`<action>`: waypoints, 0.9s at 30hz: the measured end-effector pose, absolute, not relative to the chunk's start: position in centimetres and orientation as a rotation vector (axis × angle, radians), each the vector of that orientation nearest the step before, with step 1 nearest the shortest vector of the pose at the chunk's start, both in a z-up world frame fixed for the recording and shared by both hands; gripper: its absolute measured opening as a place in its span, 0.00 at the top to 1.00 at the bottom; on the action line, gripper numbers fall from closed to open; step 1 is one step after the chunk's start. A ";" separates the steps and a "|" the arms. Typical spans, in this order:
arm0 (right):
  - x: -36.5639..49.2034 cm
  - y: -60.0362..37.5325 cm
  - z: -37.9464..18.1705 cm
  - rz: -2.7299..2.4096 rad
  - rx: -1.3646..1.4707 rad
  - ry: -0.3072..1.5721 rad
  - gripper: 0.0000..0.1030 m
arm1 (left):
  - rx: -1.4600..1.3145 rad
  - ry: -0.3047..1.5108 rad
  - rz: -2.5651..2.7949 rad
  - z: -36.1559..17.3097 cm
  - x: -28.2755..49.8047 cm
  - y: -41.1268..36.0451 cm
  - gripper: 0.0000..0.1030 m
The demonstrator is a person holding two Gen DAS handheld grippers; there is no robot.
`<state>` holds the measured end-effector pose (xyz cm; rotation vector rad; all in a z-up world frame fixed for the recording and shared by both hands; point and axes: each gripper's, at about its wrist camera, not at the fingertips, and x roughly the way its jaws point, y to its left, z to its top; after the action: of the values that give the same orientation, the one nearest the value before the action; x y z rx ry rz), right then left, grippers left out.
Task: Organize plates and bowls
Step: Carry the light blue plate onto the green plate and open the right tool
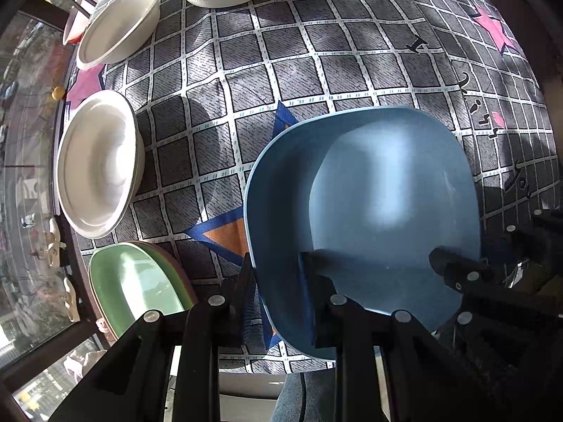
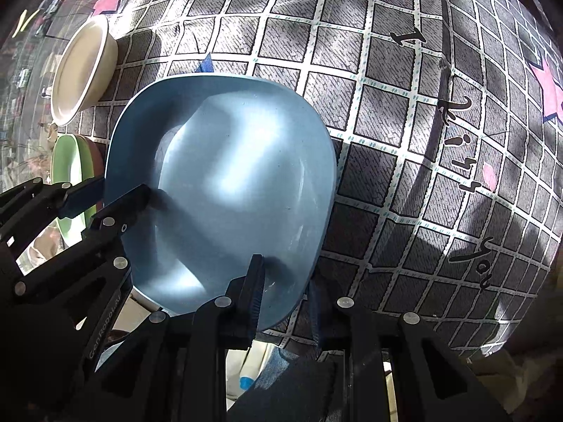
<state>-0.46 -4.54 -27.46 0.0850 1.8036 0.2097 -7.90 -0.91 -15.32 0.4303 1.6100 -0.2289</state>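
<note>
Left wrist view looks down along the left hand-held gripper [image 1: 278, 281], whose two fingers straddle the near-left rim of the blue plate [image 1: 369, 211]: one finger lies outside the rim, the other inside on the plate's floor, so it is clamped on that rim. The right hand-held gripper [image 2: 285, 288] does the same at the plate's near-right edge, one finger inside the plate and one under or outside the rim, gripping it. Each view shows the other gripper reaching in from the side, its fingers on the same plate.

Seen from either camera, the blue plate is a rounded-square dish with nothing in it, lying over the checked cloth [image 1: 281, 52] that covers the bench; whether it rests on the cloth or is raised off it cannot be told.

Left of the blue plate, near the bench edge, sits a green plate [image 1: 137, 281] on top of a brownish plate, both bare of contents. Beyond that stack from the blue plate stands a white bowl [image 1: 98, 165], empty. Farther away from the blue plate are two more white bowls [image 1: 119, 24], also empty, one beside the other along the cloth's far-left edge.
</note>
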 end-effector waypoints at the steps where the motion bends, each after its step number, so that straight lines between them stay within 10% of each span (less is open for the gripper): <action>1: -0.5 -4.6 -27.2 0.212 0.083 1.800 0.75 | 0.428 1.607 -0.226 -15.2 -7.9 -0.7 0.75; 27: 2.7 0.4 -15.1 0.290 0.007 1.703 0.75 | 0.365 1.538 -0.143 -11.5 -6.4 -0.2 0.75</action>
<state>2.75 0.40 -15.12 0.0073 1.7031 0.2899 -6.37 -0.20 -11.53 0.3646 1.5384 -0.1429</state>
